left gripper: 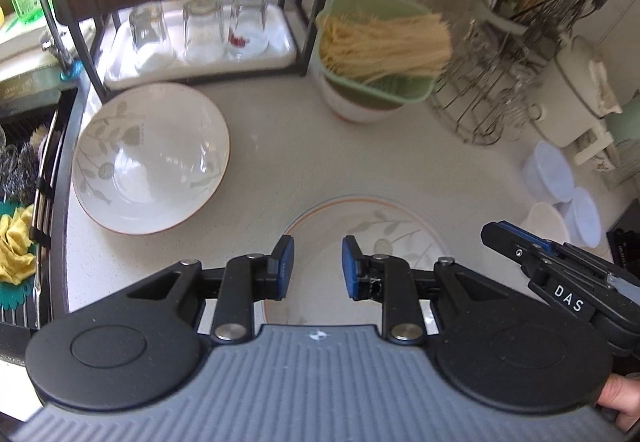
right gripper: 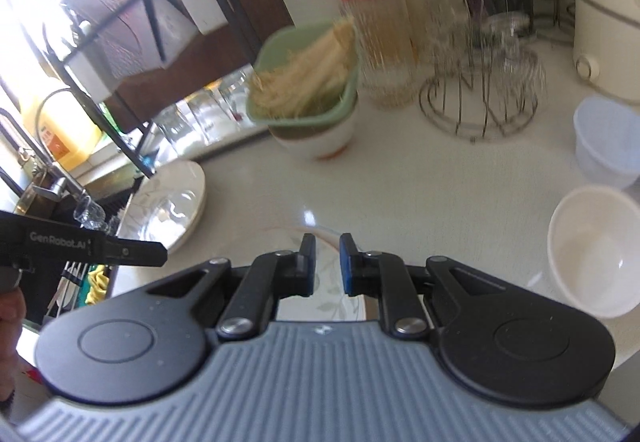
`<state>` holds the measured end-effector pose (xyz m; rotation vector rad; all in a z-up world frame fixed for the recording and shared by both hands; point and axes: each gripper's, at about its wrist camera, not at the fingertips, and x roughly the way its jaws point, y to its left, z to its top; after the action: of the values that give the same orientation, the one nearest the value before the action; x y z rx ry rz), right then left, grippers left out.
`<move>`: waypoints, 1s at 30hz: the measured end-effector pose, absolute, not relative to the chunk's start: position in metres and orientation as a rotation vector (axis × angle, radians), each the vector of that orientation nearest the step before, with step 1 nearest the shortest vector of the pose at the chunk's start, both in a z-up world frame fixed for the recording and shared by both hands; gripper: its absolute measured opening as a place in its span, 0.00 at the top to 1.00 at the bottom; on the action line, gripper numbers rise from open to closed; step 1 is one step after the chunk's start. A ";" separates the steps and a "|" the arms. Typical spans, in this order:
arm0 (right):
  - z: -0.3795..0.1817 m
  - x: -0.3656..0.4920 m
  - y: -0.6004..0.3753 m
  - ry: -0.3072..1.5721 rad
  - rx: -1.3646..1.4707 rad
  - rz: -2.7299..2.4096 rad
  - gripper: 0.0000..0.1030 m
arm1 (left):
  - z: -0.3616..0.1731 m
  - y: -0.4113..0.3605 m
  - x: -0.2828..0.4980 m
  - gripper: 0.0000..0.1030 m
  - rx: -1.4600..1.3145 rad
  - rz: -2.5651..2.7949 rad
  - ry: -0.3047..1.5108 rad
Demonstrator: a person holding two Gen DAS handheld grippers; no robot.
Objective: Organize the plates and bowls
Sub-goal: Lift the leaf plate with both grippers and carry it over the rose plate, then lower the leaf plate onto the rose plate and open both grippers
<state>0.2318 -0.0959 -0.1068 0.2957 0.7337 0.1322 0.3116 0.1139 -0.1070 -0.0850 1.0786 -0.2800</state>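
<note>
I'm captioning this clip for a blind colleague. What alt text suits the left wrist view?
Left tongs hover empty above a leaf-patterned plate on a pale speckled counter; a large leaf-patterned white bowl sits left, a green basket of dry noodles behind.

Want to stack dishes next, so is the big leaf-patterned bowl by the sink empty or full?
Empty. The big bowl sits upright on the counter, its bare glossy inside showing.

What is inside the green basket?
The green basket holds a bundle of thin pale noodles. The noodles cover most of its bottom. The basket sits in a white bowl, hiding the bowl's inside.
</note>
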 end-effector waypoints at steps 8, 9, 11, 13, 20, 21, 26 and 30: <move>-0.068 0.208 -0.104 0.632 0.276 0.150 0.85 | -0.078 0.106 0.298 0.72 -0.113 -0.307 1.005; -0.064 0.205 -0.105 0.621 0.270 0.151 0.85 | -0.075 0.105 0.295 0.72 -0.120 -0.312 0.994; -0.057 0.198 -0.109 0.600 0.277 0.160 0.85 | -0.070 0.103 0.291 0.72 -0.119 -0.311 0.974; -0.052 0.193 -0.112 0.587 0.272 0.154 0.85 | -0.070 0.100 0.287 0.72 -0.103 -0.298 0.975; -0.052 0.183 -0.117 0.609 0.251 0.164 0.85 | -0.075 0.097 0.268 0.72 -0.123 -0.283 0.963; -0.052 0.180 -0.117 0.605 0.250 0.172 0.85 | -0.074 0.096 0.264 0.72 -0.121 -0.280 0.956; -0.049 0.166 -0.120 0.582 0.235 0.197 0.85 | -0.063 0.086 0.247 0.72 -0.106 -0.282 0.923; -0.045 0.153 -0.122 0.566 0.224 0.209 0.84 | -0.059 0.076 0.234 0.72 -0.099 -0.281 0.913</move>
<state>0.1527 -0.1223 -0.0453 0.2239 0.5658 0.2091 0.2335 0.0764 -0.0590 -0.0990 0.9130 -0.2814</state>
